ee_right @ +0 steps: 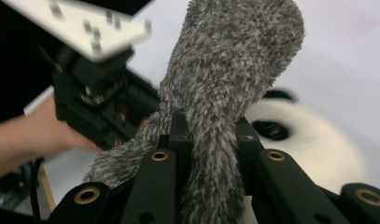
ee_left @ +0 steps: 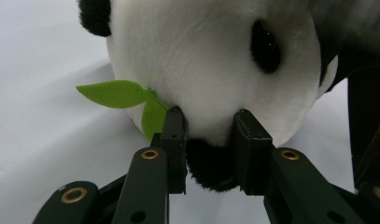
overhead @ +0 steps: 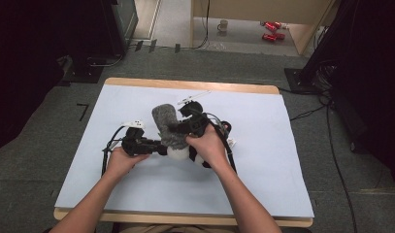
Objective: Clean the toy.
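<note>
both tools (overhead: 158,145) (overhead: 180,127) meet at a grey furry cloth (overhead: 167,125) over a white plush (overhead: 178,153).

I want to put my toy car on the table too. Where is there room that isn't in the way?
Lots of bare white sheet: the whole right side out to the edge, the far strip by the wooden rim, and the near left corner. The middle is crowded: the left gripper pinches the panda and the right gripper holds the grey fuzzy thing.
</note>
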`<state>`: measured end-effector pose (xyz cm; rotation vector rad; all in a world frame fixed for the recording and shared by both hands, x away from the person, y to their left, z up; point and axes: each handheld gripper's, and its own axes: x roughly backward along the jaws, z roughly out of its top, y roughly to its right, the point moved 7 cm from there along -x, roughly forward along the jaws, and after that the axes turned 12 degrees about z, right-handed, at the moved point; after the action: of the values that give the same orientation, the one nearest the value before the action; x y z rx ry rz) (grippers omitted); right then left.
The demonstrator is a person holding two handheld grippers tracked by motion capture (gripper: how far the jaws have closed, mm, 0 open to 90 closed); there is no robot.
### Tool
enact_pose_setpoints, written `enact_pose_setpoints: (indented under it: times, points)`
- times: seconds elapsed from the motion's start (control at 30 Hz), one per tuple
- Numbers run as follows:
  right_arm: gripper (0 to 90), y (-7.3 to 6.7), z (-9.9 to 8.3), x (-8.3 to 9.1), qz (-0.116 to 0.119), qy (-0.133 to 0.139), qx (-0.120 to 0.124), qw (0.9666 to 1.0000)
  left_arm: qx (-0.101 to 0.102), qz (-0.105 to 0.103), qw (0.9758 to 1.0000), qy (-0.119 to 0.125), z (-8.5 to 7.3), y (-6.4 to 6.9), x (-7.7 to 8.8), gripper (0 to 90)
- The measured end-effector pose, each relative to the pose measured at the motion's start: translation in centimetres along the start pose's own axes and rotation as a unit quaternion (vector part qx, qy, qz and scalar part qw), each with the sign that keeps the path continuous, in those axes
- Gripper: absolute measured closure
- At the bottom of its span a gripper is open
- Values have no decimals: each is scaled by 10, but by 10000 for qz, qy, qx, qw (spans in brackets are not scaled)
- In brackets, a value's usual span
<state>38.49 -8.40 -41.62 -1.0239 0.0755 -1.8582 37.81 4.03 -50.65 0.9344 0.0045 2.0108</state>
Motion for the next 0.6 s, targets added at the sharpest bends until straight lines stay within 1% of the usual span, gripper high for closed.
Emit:
enact_pose_setpoints:
  times: [0.03,0.07,0.1,0.13,0.17,0.23,0.27,0.3,0.37,0.43,0.47,0.5,0.53,0.57,0.6]
  points:
    - [762,0,0,0,0,0,0,10000,0,0,10000,0,0,0,0,699]
    - [762,2,-9,-12,-59,-204,11,9998,8,22,10000,30,1,0,0,705]
    - [762,2,-9,-12,-59,-204,11,9998,37,49,10000,33,1,0,0,705]
    - [762,8,-18,-20,-205,-317,100,9992,51,134,9999,-40,1,0,-2,719]
    - [762,11,-20,-20,-171,-214,163,9995,37,141,9999,-30,1,0,-2,726]
    - [762,15,-21,-15,-128,-162,63,9998,-63,205,9998,-11,3,1,-2,741]
    - [761,18,-21,-11,-155,-145,46,9998,-88,237,9997,-21,4,2,-3,746]
    - [761,19,-21,-8,-185,-148,68,9997,-124,276,9995,-16,5,3,-4,751]
    - [760,20,-21,-5,-224,-150,78,9996,-125,294,9995,-25,5,3,-4,757]
    - [761,22,-21,2,-392,-138,150,9990,-42,255,9997,-21,5,1,-4,758]
    - [759,26,-21,10,-582,-127,224,9980,-45,268,9996,-4,6,0,-5,759]
    - [759,26,-21,10,-582,-127,224,9980,-45,268,9996,-4,6,0,-5,759]
    - [759,27,-23,16,-699,-146,238,9972,-123,327,9994,-11,6,1,-5,759]
    - [759,27,-23,16,-699,-146,238,9972,-123,327,9994,-11,6,1,-5,760]
    - [757,28,-24,21,-840,-176,314,9958,-142,340,9993,-24,6,1,-5,760]
